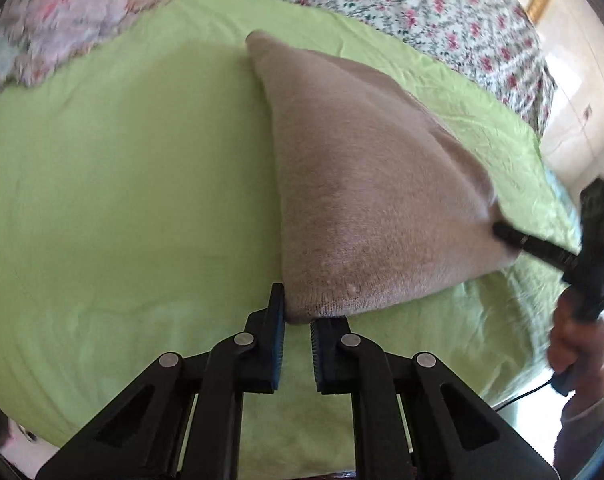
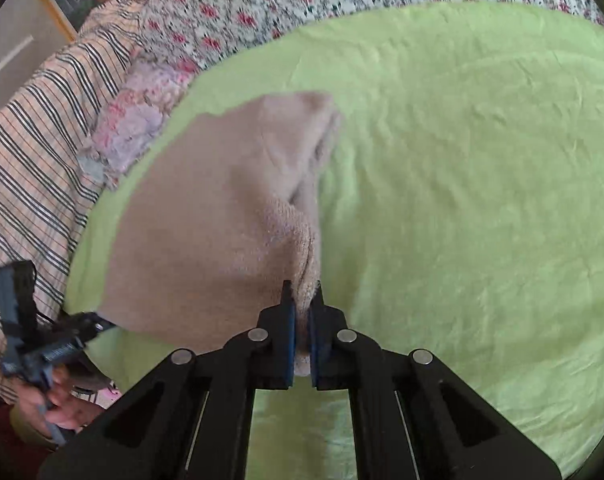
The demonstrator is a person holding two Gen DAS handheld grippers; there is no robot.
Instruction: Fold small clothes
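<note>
both tongs clamp the beige garment over green sheet, floral quilt behind.

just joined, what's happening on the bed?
A person holds a gripper in each hand over a green sheet on a bed. Both grippers pinch near corners of a beige cloth: the left gripper at one corner, the right gripper at the other. The cloth's near edge is raised between them; its far end rests on the sheet. No fold made yet.

Bed w/ floral cover; green sheet spread on it, beige knit garment on sheet's left part.
</note>
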